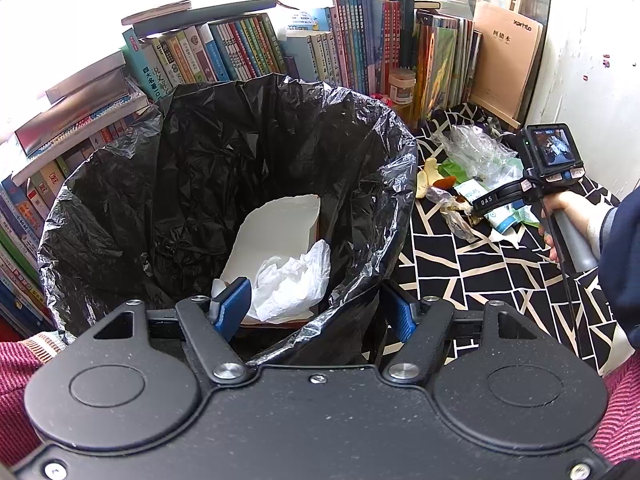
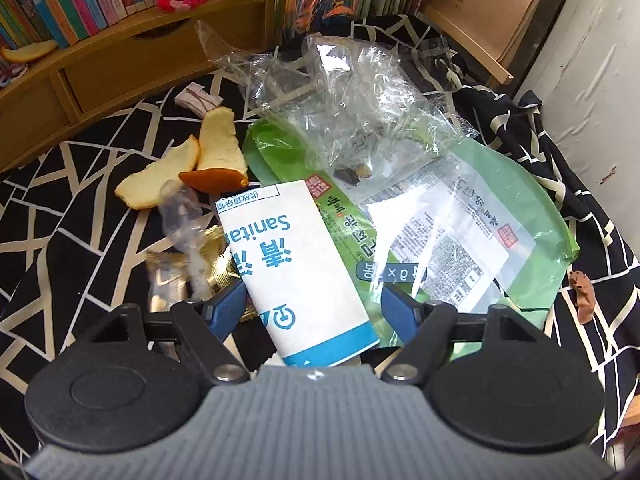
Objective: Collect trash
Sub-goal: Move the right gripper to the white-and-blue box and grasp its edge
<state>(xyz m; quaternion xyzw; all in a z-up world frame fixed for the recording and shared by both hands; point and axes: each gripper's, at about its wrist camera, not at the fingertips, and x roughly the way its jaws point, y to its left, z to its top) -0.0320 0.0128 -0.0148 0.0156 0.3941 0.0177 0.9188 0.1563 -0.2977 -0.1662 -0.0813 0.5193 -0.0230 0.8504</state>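
Directly below your right gripper, a white and blue sanitary packet lies on the patterned cloth, atop a green wrapper. Its long axis runs away from you, between the wide-open, empty jaws. Your left gripper straddles the rim of the black-lined bin, half open, well apart from the litter.
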